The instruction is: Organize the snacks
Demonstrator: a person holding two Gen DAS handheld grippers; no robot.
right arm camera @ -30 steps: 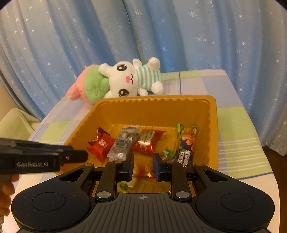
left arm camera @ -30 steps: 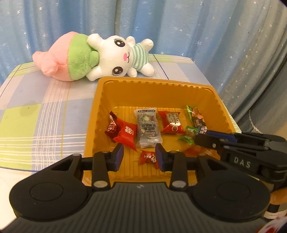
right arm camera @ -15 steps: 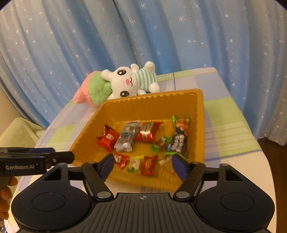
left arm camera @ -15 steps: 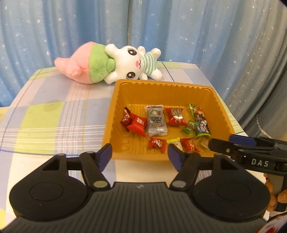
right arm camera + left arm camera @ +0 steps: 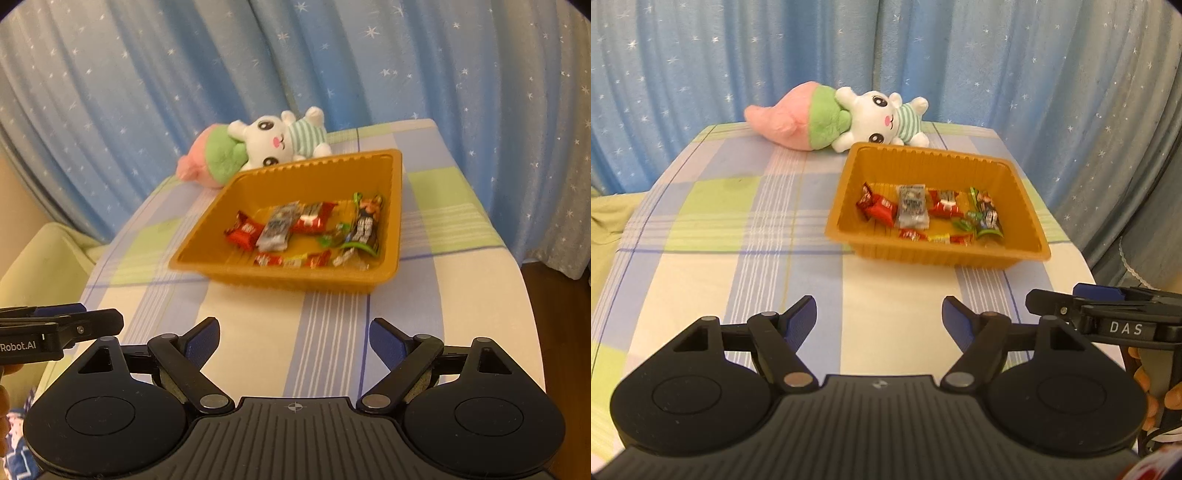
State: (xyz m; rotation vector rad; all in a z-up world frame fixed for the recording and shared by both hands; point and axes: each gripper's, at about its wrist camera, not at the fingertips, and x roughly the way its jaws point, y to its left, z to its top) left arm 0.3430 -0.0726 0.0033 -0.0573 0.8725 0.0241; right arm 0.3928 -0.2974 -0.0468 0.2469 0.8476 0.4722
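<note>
Readable writing was thin here. The right claw [image 5: 293, 338] had "DAS" on its side in the left wrist view, and the left claw [image 5: 879, 315] showed "Robot.AI", cut off at the frame edge, in the right wrist view. The wrappers in the tray had print on them, but it was too blurry to read.

The snacks [image 5: 929, 214] all sat inside the orange tray [image 5: 945, 254], which stood toward the far right part of the surface [image 5: 738, 221]. I could make out red packets [image 5: 243, 230] on the left side of the pile, a silvery grey packet [image 5: 277, 229] next to them, a dark bar with green wrappers [image 5: 364, 230] on the right, and some small red and yellow candies along the near wall.

Both claws were over the near edge of the surface, well apart from the tray, with jaws opening wide and nothing between them.

The surface had a pastel plaid cloth of green, blue and white. A plush bunny [image 5: 871, 118] lay at the far edge, just behind the tray. Blue curtains with white stars [image 5: 738, 55] hung all around the back.
</note>
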